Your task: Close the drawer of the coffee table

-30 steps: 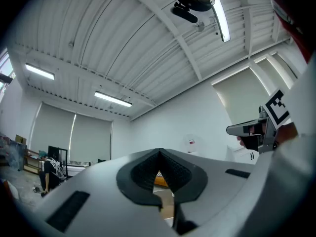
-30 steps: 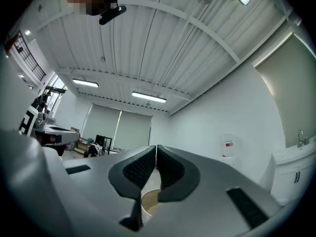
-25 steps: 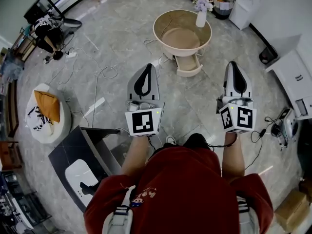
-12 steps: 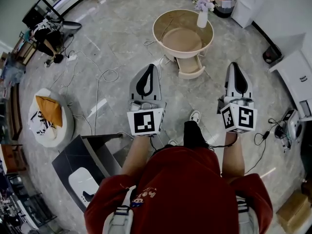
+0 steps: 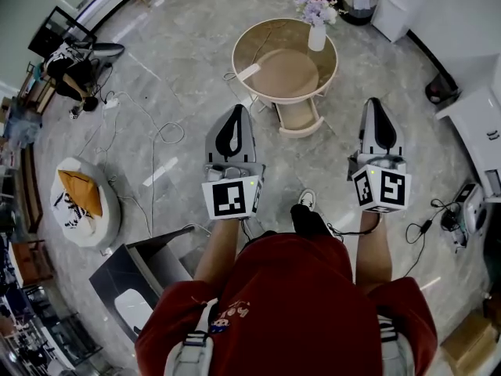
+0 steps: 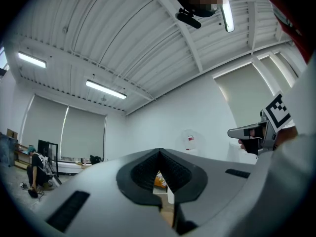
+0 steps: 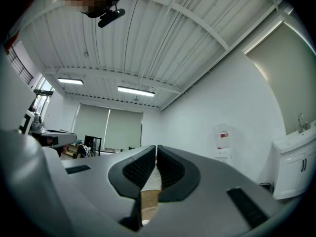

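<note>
The round beige coffee table [image 5: 258, 47] stands on the grey stone floor ahead of me. Its drawer [image 5: 300, 118] is pulled open on the near side, pointing toward me. A white vase of flowers [image 5: 316, 23] sits at the table's far rim, and a white strip [image 5: 249, 72] lies near its left rim. My left gripper [image 5: 236, 109] is shut and empty, short of the table and left of the drawer. The right gripper [image 5: 376, 102], also shut and empty, is held to the drawer's right. In the gripper views both point nearly level, and their closed jaws hide most of what lies ahead.
Cables [image 5: 168, 128] snake over the floor left of the table. A white pouf with an orange cushion [image 5: 78, 196] sits far left, and a dark grey box [image 5: 141, 269] stands by my left side. White cabinets [image 5: 481, 128] line the right wall. A person [image 5: 66, 57] crouches at upper left.
I have walked toward the coffee table, so it and its open drawer sit closer to both grippers. The grippers stayed shut and side by side.
</note>
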Available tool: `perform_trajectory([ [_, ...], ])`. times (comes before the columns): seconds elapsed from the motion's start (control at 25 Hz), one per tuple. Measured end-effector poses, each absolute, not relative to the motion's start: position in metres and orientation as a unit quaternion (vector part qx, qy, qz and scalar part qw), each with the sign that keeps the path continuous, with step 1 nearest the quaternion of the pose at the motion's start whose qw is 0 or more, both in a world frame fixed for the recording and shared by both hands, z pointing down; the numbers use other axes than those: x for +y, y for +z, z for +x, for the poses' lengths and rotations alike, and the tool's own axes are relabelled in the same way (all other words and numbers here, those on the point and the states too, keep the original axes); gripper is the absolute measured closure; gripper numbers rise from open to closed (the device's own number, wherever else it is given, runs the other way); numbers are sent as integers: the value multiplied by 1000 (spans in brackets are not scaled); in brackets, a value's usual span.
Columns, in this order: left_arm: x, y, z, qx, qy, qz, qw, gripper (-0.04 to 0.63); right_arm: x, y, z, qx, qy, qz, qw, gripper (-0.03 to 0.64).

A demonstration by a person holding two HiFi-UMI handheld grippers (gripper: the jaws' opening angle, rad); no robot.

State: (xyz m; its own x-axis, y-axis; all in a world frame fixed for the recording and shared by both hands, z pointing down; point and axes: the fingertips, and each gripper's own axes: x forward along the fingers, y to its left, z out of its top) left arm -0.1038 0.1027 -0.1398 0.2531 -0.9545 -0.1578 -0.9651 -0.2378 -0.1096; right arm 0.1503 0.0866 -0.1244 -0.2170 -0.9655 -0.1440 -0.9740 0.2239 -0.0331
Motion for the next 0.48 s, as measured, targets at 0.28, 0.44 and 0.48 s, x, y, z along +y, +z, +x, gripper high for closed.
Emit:
perform_trajectory([
  [0.28,38,-138,-59,622,34,-774,113,586,17,-103,194,783,21,-618,61,592],
  [0.44,12,-128,-54,620,31,-777,103,587,-10,-93,192,786,16,-615,54,592],
  [0.48,7,-124,-56,619,30,-778,100,586,-15,-91,189,787,15,-615,53,592],
])
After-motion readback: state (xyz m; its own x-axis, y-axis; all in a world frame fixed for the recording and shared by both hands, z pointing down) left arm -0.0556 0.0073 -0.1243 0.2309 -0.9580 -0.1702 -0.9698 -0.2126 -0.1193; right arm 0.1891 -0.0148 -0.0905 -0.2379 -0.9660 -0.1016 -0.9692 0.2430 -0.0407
